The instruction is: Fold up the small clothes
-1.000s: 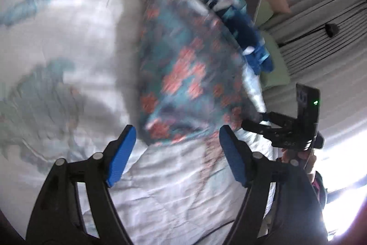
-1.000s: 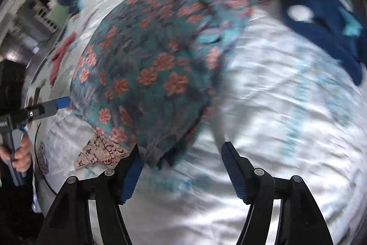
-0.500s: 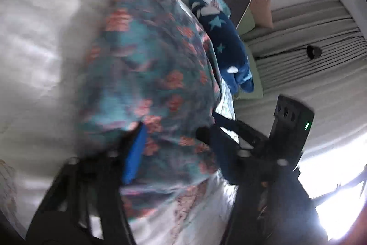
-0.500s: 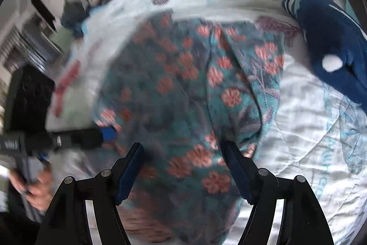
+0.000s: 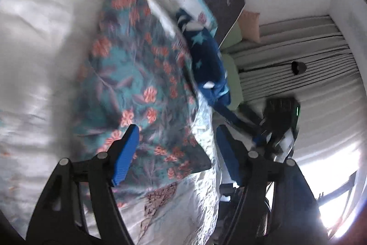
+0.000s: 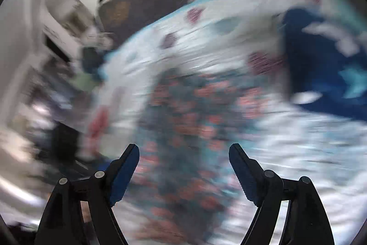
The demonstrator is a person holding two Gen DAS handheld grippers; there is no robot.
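Left gripper jaws apart above the floral garment, right gripper jaws apart over it, navy garment beside it, on the quilt.

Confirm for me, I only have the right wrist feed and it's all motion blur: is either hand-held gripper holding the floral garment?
Observer: No. In the left wrist view the left hand-held gripper is open, its fingers apart over the floral garment, nothing pinched.
Operator: And the right one?
Observer: The left view shows the right hand-held gripper off the bed's edge, away from the garment. Your own view has its jaws wide.
Operator: Garment flat?
Observer: It lies spread on the white quilt, near edge straight and dark. Whether it is already folded, I cannot tell.
Operator: Anything beside it?
Observer: A dark blue star-print garment lies along its far side, touching or nearly so.
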